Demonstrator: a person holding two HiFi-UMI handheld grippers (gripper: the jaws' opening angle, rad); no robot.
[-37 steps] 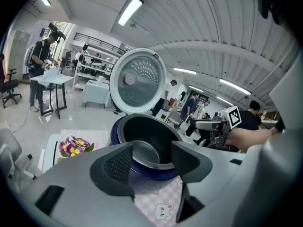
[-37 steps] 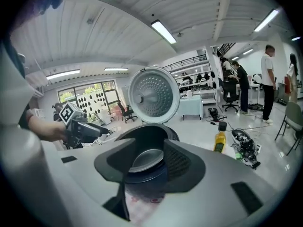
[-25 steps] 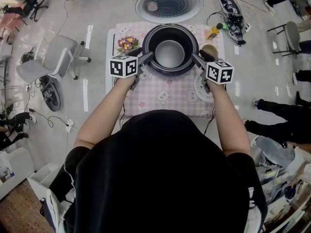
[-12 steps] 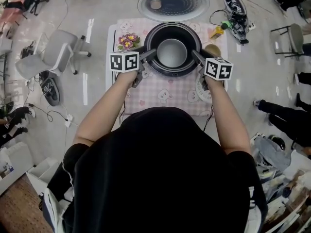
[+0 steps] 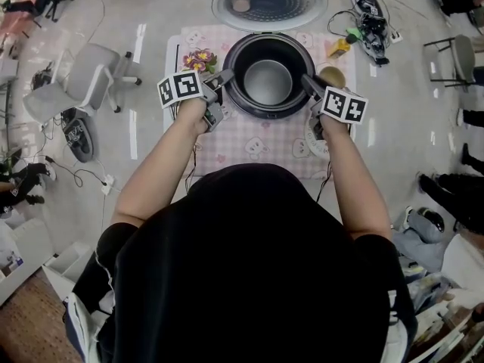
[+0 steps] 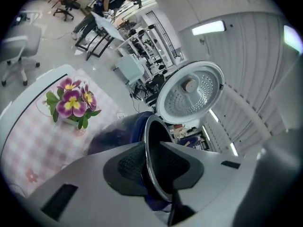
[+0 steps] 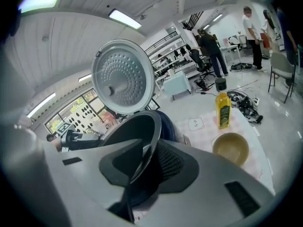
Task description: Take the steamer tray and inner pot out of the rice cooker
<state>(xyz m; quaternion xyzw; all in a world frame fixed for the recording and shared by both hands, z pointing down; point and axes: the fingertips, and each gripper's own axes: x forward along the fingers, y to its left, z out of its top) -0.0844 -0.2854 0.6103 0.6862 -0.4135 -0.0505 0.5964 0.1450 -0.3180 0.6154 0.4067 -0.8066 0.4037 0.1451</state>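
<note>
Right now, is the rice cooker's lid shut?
No, the lid is flipped open behind the rice cooker, so the inner pot shows.

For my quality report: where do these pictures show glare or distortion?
Head view: sharp, glare stripes on the glossy grey floor. Left gripper view: fisheye bending, dark corners, a glint on the rim of the round black inner pot. Right gripper view: same bending; the broad ceiling lamp is overexposed.
</note>
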